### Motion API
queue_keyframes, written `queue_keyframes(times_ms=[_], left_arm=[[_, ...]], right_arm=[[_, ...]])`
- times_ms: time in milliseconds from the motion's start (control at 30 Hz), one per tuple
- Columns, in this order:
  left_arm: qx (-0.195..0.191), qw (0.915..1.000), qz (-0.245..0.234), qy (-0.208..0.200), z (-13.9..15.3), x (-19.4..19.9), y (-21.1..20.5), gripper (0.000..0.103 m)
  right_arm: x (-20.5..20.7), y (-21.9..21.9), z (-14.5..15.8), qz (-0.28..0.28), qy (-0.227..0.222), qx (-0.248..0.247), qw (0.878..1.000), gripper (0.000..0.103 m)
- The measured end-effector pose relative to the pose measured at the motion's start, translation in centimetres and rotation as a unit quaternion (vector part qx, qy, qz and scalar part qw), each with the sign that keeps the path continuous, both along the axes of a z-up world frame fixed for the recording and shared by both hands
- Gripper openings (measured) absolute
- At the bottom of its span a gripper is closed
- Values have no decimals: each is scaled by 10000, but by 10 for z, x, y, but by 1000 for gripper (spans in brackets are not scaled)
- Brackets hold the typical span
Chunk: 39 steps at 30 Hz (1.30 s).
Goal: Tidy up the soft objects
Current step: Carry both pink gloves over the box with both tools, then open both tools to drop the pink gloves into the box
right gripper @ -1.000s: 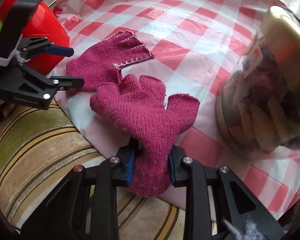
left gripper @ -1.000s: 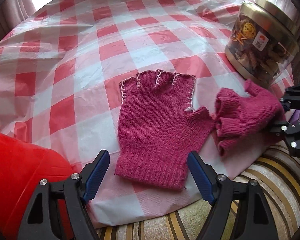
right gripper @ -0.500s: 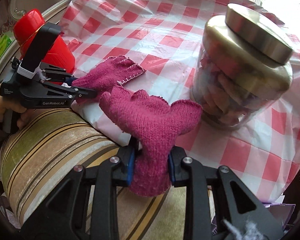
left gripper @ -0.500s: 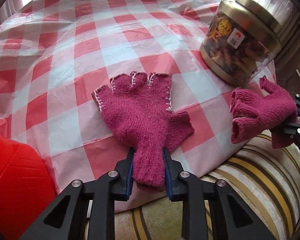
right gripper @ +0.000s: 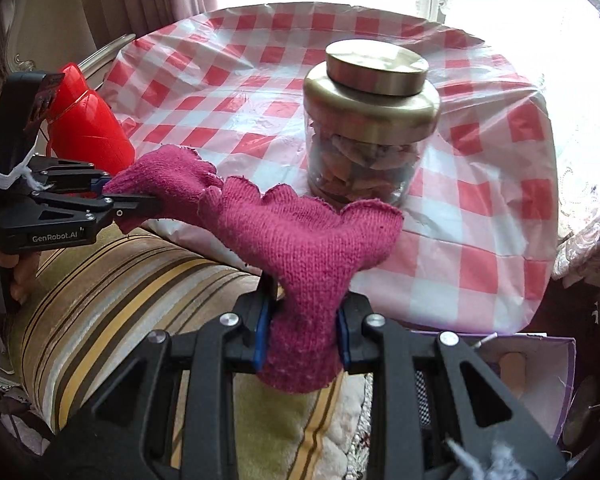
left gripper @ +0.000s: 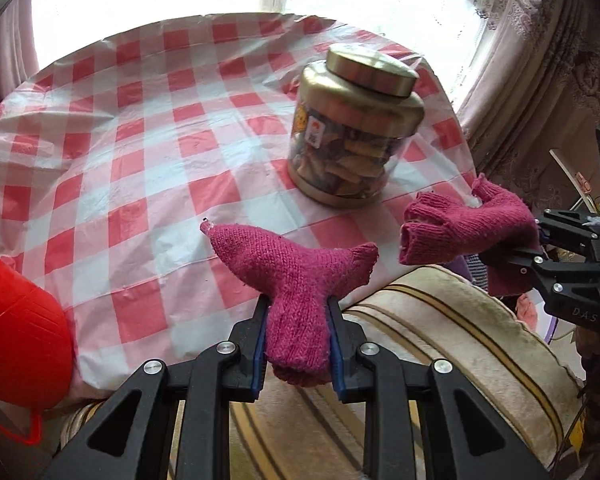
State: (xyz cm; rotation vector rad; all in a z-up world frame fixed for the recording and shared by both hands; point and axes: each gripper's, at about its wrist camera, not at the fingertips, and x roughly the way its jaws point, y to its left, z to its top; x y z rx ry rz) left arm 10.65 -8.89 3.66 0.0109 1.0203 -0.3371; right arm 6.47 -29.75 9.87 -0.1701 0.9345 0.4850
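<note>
Two magenta knitted fingerless gloves are held in the air near the table's front edge. My left gripper [left gripper: 298, 336] is shut on the cuff of one glove [left gripper: 296, 268], which droops forward over the red-and-white checked tablecloth [left gripper: 140, 152]. My right gripper [right gripper: 302, 334] is shut on the cuff of the other glove [right gripper: 308, 236]. In the left wrist view the right gripper [left gripper: 540, 244] and its glove [left gripper: 460, 228] hang at the right. In the right wrist view the left gripper [right gripper: 112, 196] and its glove [right gripper: 164, 176] show at the left.
A clear jar with a gold lid [left gripper: 356, 132] stands on the table at the right [right gripper: 368, 120]. A red plastic object [left gripper: 16, 332] lies at the left edge [right gripper: 86, 128]. A striped cushion [left gripper: 440, 340] lies below the table's edge. A person's hand [right gripper: 16, 280] grips the left tool.
My left gripper closed on the flat glove's cuff and lifted it off the cloth. Both gloves rose and drew back from the table. The jar now stands farther off in both views.
</note>
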Motion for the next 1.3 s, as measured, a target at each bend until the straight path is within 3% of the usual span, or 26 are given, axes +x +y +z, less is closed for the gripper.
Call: queue_keyframes(times_ms=[333,633,1067,1133,1200,1233,1300], left_arm=[[-112,9971,-596,-469,41,-21,-68,26],[-405,9882,-1289,-718,65,-29,-148,26],[-683,9740,-2086,-567,65,-36,-249,29],[-726,9717,-2191,-504,61,-38,-261,37],[-815,9690,-2314,-298,52,-39,-272,70],[-802,9680,-2373,-131,44,-40,-277,73],[-602,9670,-2469,202,24,-44,-285,74]], right_arm=[[-37,-69,16,-745,-287,191,9966,31],[-57,-157,29,-1763,-488,274,9827,31],[-78,-235,16,-2796,-443,19,9591,31],[-82,-242,11,-2917,-398,-26,9557,33],[-84,-246,4,-3004,-278,-111,9533,42],[-86,-247,0,-3039,-234,-128,9523,52],[-91,-249,-6,-3101,-178,-140,9504,62]])
